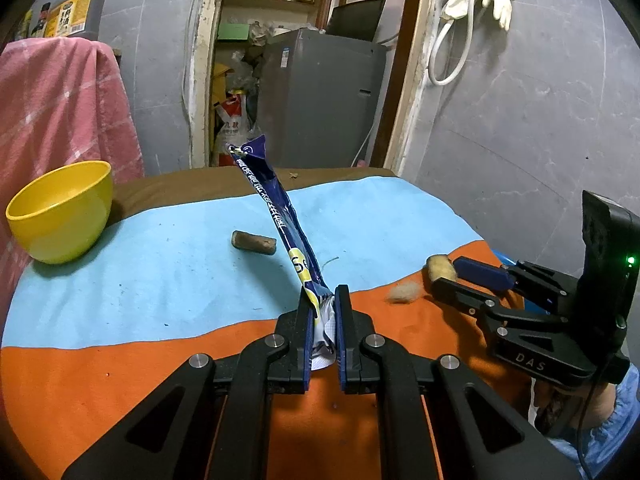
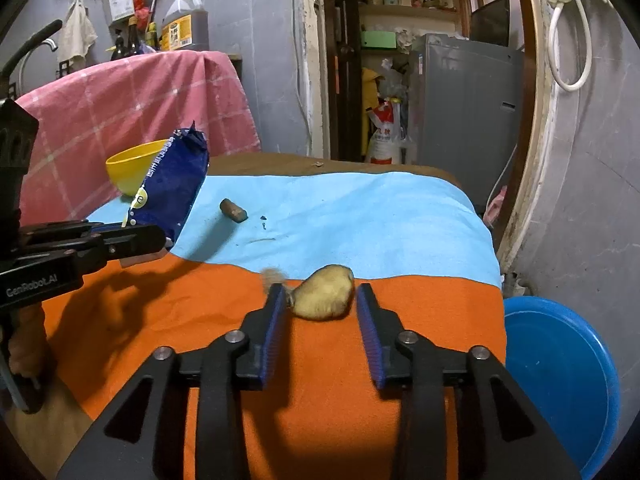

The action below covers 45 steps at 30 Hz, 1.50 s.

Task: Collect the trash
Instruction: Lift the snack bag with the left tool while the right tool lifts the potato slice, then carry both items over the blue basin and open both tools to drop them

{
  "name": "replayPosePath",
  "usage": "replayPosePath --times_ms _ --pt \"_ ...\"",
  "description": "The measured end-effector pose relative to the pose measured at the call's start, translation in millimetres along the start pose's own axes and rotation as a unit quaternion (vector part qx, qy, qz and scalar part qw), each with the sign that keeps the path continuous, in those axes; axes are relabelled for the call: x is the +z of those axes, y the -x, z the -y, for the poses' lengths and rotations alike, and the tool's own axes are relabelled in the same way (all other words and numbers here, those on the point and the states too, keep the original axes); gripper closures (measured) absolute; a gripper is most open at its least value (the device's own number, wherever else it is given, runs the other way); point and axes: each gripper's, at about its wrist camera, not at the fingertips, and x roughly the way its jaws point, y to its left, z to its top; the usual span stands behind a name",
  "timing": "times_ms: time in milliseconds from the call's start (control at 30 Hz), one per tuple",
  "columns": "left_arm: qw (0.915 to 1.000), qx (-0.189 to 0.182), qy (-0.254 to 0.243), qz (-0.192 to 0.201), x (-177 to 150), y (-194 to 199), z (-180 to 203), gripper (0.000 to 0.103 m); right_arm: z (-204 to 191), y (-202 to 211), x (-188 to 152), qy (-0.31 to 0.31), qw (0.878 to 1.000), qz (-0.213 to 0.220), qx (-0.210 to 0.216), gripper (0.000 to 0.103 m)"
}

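at the left edge of the left wrist view a yellow bowl (image 1: 60, 210) is sitting on the blue part of the cloth-covered table (image 1: 160, 264), well apart from everything else. moving right, a small brown chunk (image 1: 253, 242) is lying alone on the blue cloth, above centre. at the bottom centre the left gripper (image 1: 323, 300) is pinching the lower end of a dark blue snack wrapper (image 1: 276, 216); its fingers (image 1: 307, 332) are nearly together, and the wrapper is standing up and leaning toward the upper left of the frame. further right a small tuft of fluff (image 1: 403, 293) is resting on the orange cloth, and beside it a pale yellowish lump (image 1: 439, 267) is lying at the tip of the right gripper (image 1: 448, 274).

in the right wrist view that lump (image 2: 324, 292) is sitting between the fingers (image 2: 370, 336) of the right gripper (image 2: 320, 294). the fingers are standing partly apart; the left one is at the lump's edge, the right one is showing a gap, so nothing is gripped. at the lower right edge a blue basin (image 2: 560, 380) is waiting below the table.

the step in hand appears to be picking up scraps, one per gripper. the next move likely calls for the right fingers to be closing squarely on the lump without nudging it away or catching the fluff.
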Motion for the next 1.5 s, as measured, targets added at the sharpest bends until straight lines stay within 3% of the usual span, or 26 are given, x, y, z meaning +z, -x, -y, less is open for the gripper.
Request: replayPosePath --times_ms 167,400,600,833,1100,1300,1500 --pt "1.0000 -0.003 0.008 -0.005 1 -3 -5 0.096 3 3 2 -0.009 1.000 0.014 -0.009 0.058" --pt "0.9999 -0.006 0.011 -0.006 3 -4 -8 0.096 0 -9 5 -0.008 1.000 0.007 -0.018 0.058" --pt "1.0000 -0.005 0.005 -0.005 2 -3 -5 0.096 -10 -13 3 0.026 0.999 -0.009 -0.034 0.072" --pt "0.9999 -0.002 -0.009 0.005 4 3 2 0.096 -10 -9 3 0.025 0.999 -0.004 -0.033 0.074" --pt "0.9974 0.000 -0.033 0.064 14 24 25 0.096 7 37 12 -0.007 0.993 0.102 -0.060 0.074" --pt "0.9903 -0.005 -0.073 0.118 27 39 54 0.096 19 81 16 -0.025 0.975 0.199 -0.094 0.074" --pt "0.9861 -0.041 -0.098 0.128 40 34 81 0.096 28 118 15 -0.028 0.953 0.267 -0.144 0.074"
